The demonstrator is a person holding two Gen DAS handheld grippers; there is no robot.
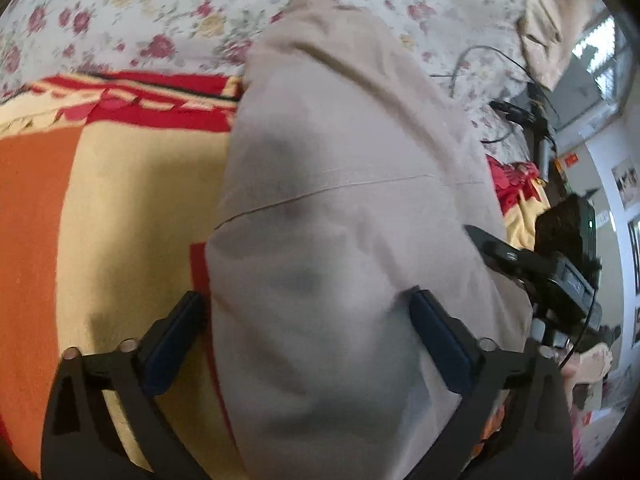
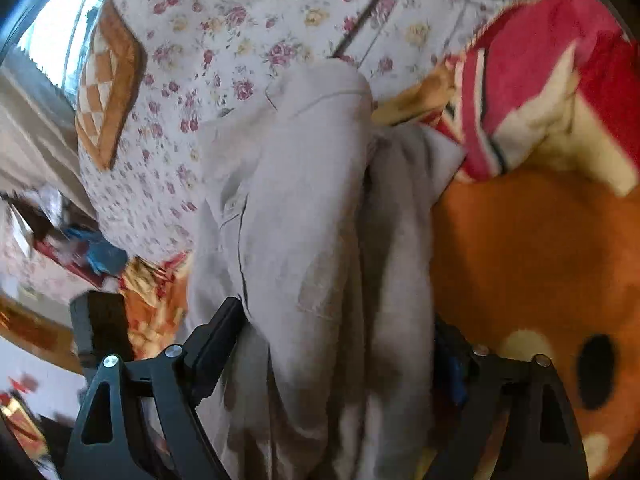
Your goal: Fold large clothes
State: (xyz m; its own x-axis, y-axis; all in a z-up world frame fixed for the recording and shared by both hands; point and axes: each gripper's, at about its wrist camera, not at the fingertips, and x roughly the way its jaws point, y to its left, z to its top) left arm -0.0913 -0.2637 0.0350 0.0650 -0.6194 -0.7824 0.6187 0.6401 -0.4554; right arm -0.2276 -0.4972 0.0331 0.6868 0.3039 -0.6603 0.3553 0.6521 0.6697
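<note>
I have the beige garment (image 1: pixel 340 208) lying lengthwise on the orange and red blanket (image 1: pixel 120 200) that covers the bed, its far end reaching onto the floral sheet (image 1: pixel 140 8). It looks folded into a long narrow strip already, though bunched and creased on my right side. My left gripper (image 1: pixel 304 320) stands wide apart astride the near end, clamping nothing. My right gripper (image 2: pixel 340 332) likewise straddles the cloth with its jaws apart. I judge the crosswise folds remain.
</note>
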